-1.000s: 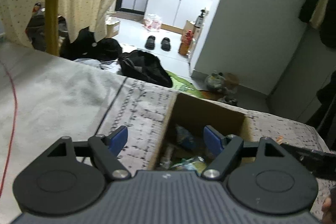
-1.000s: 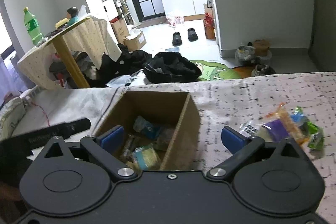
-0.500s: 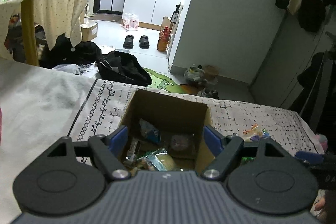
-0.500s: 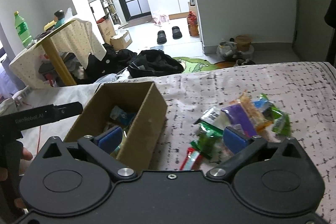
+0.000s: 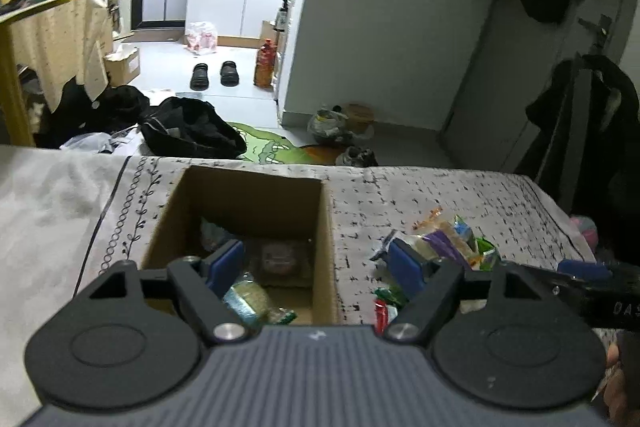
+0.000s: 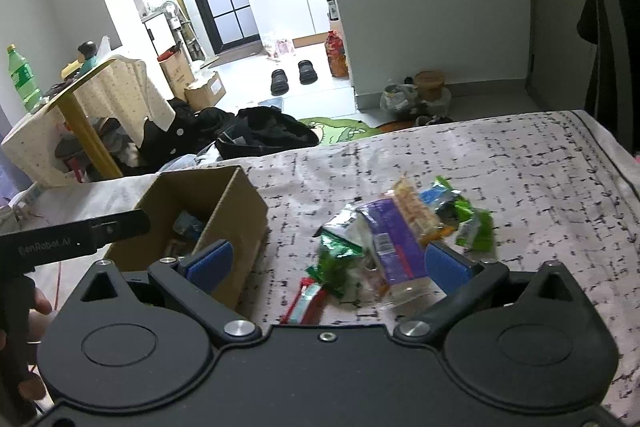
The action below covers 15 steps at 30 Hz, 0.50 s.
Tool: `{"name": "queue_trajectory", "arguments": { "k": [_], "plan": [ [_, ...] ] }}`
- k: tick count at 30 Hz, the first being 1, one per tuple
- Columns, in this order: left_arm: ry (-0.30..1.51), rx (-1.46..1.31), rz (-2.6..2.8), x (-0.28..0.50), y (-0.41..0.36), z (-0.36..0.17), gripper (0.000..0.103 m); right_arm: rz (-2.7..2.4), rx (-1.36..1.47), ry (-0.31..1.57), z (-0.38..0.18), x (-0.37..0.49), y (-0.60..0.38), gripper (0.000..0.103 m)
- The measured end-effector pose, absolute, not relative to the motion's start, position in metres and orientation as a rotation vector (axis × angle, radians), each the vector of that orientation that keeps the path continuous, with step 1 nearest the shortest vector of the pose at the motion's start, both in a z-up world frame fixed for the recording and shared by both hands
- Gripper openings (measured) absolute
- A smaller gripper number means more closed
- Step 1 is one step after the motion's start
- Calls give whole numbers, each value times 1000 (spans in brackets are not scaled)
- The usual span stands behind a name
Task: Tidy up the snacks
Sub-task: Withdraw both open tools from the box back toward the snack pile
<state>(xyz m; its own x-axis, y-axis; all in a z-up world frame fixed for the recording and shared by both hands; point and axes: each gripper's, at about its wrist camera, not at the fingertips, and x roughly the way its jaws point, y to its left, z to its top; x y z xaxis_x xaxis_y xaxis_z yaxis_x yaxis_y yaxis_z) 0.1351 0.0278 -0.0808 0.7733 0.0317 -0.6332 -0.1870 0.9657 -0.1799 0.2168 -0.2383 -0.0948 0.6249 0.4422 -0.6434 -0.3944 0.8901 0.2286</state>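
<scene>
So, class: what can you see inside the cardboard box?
The cardboard box holds several wrapped snacks: a yellow-green packet and a dark round one. The left gripper covers its near end.

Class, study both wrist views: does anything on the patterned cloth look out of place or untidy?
Yes. A heap of snack packets lies loose on the cloth, right of the cardboard box, overlapping at odd angles; a red packet has strayed nearest the camera.

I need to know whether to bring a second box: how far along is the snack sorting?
Partly done. A few packets already lie in the cardboard box. Nothing is in hand: the left gripper and right gripper are both open and empty. Left to do: the pile of snacks and a red packet on the tablecloth beside the box.
</scene>
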Motion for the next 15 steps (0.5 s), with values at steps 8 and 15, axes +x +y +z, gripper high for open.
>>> {"name": "queue_trajectory", "arguments": {
  "k": [8,15],
  "plan": [
    [668,-199,67,149,2,-70,79,427,78,764,-103,222,-262,103],
    [698,-150,8,163,-25,-76,79,400,77,764,-110,226,-277,103]
  ]
}}
